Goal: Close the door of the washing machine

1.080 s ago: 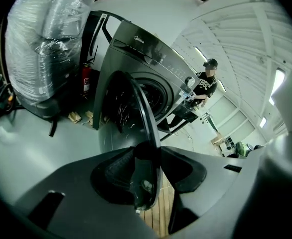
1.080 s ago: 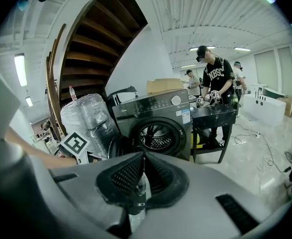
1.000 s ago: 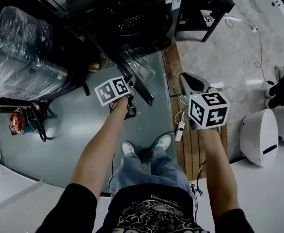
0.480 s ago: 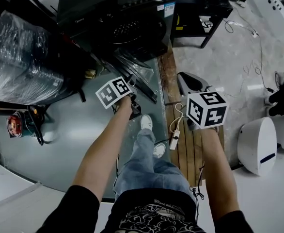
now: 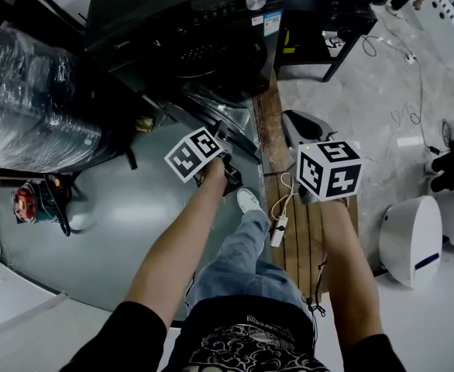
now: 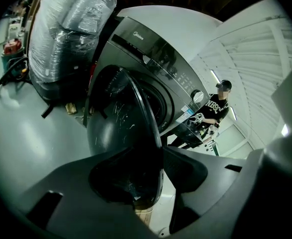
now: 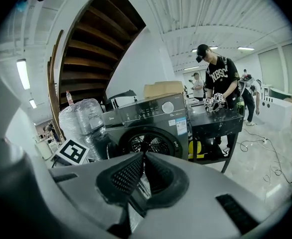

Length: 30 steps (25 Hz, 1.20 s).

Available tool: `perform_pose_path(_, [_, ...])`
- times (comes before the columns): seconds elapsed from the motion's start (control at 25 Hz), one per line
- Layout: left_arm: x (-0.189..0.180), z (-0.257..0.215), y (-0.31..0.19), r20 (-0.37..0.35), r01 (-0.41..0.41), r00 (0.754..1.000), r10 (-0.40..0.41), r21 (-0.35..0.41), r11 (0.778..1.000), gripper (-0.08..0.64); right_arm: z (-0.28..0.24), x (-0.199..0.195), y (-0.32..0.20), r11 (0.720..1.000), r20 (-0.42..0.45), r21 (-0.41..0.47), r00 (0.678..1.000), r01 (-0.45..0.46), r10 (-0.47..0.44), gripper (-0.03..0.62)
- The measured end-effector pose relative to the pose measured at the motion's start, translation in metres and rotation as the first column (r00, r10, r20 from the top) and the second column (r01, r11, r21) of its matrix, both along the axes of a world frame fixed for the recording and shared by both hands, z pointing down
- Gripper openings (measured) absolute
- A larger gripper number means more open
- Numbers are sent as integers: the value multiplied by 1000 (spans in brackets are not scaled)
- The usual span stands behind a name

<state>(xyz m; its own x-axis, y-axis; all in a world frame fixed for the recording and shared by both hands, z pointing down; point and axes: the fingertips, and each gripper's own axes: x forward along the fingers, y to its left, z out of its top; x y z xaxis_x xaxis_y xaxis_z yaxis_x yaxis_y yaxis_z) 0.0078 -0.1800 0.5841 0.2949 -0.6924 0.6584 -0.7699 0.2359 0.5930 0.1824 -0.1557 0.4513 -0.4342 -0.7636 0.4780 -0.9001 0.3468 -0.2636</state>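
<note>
I'm holding the left gripper [image 6: 162,158] astride the free edge of the door [image 6: 131,128]. The rim is running up between the jaws, which have just been opening, and pale floor is showing between the rim and one pad, so I'm judging the door loosely bracketed rather than pinched. Placed so, the gripper is letting me steer the door toward the drum without clamping glass. The door is standing swung out from the front of the washing machine [image 5: 204,45], not yet shut. I'm carrying the right gripper [image 7: 142,158] alongside, jaws together on nothing and clear of the swing.

Underfoot, a grey-green floor [image 5: 111,223] is giving way to a strip of wooden planks [image 5: 304,239], then pale stone. In the head view a plastic-wrapped bundle [image 5: 33,91] is crowding the machine on the left — a black table [image 5: 328,14] on the right.
</note>
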Motion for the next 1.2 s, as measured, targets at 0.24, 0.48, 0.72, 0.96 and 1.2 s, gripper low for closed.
perform_pose_path(0.24, [16, 1, -23, -38, 32, 999, -33, -31, 999, 198, 1, 8, -24, 1000, 0, -7, 1000, -7, 7, 23])
perform_pose_path(0.48, [29, 1, -41, -54, 90, 994, -92, -46, 995, 198, 4, 24, -40, 999, 8, -18, 999, -38, 38, 23])
perform_pose_path(0.72, [39, 4, -62, -78, 121, 989, -127, -74, 990, 204, 7, 33, -63, 999, 7, -23, 999, -45, 45, 23])
perform_pose_path(0.96, [48, 4, -82, -86, 174, 980, -182, -96, 980, 204, 3, 39, -94, 999, -6, -28, 1000, -28, 28, 23])
perform_pose_path(1.2, [55, 5, -98, -92, 201, 973, -213, -123, 972, 204, -14, 53, -125, 999, -8, -2, 999, -53, 53, 23])
